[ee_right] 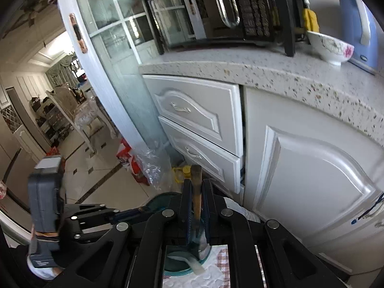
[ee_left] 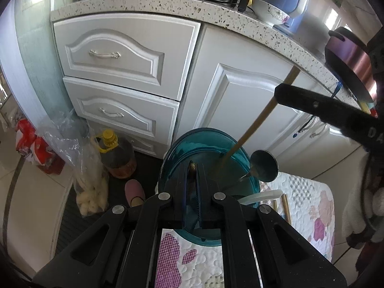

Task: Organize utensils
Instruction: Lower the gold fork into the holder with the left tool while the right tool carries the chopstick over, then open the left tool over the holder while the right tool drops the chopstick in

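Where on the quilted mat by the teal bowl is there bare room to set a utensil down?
The quilted mat is bare on its far right side, between the chopsticks lying beside the teal bowl and the mat's edge. It is also bare just below the left tongs. It is crowded inside the bowl: metal ladle, white spoon.

Quilted floral cloth (ee_left: 309, 206) under me carries teal bowl (ee_left: 204, 144); wooden chopsticks (ee_left: 285, 206) and white spoon (ee_left: 261, 196) lie beside bowl.

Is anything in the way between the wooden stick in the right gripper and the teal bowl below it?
Nothing visible. The wooden stick, clamped in the right gripper, already dips its lower end into the teal bowl, left of the metal ladle.
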{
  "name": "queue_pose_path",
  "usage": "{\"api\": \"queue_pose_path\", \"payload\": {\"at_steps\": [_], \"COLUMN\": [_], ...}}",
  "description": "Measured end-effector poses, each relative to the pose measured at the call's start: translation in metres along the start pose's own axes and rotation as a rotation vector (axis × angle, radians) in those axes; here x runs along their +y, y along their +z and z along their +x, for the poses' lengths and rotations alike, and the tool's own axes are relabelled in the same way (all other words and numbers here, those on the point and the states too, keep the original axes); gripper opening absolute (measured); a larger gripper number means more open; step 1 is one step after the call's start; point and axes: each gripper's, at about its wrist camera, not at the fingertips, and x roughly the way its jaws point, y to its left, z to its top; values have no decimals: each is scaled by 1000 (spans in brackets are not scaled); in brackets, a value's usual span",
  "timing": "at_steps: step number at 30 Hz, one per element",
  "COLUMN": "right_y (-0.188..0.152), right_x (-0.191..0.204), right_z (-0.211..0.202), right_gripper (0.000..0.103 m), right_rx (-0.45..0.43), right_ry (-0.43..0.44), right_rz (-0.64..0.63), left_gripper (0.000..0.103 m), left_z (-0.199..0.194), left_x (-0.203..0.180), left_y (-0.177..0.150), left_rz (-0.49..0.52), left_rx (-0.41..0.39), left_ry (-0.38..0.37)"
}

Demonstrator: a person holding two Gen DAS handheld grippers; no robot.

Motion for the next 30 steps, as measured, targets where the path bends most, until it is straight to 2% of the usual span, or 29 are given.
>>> {"api": "queue_pose_path", "payload": {"at_steps": [3, 4, 6, 7, 8, 13, 24, 30], "right_y": [-5, -7, -11, -13, -15, -26, -65, -94], "right_x": [-6, -6, -7, -9, -10, -17, -16, -16], "right_z": [1, 0, -5, -8, -10, -26, -70, -90], "right_gripper": [8, 11, 26, 33, 33, 33, 36, 38], "right_rx": [9, 9, 8, 6, 5, -5, -39, -55], "right_ry": [-9, -8, -8, -7, -5, -11, -25, -85], "right_rz": [8, 9, 10, 15, 20, 50, 85, 93], "left_gripper": [6, 8, 14, 22, 27, 34, 35, 35], "left_z": [0, 0, -2, -4, -5, -16, -45, -52], "left_x": [0, -1, -3, -3, -4, -8, -38, -69], "left_y": [0, 0, -1, -1, -1, -8, -33, -49], "left_rz": [-7, -13, -16, -17, -19, -24, 9, 51], "left_rx": [3, 3, 1, 0, -1, -9, -44, -58], "left_ry": [-9, -15, -18, -17, -17, -3, 8, -1]}}
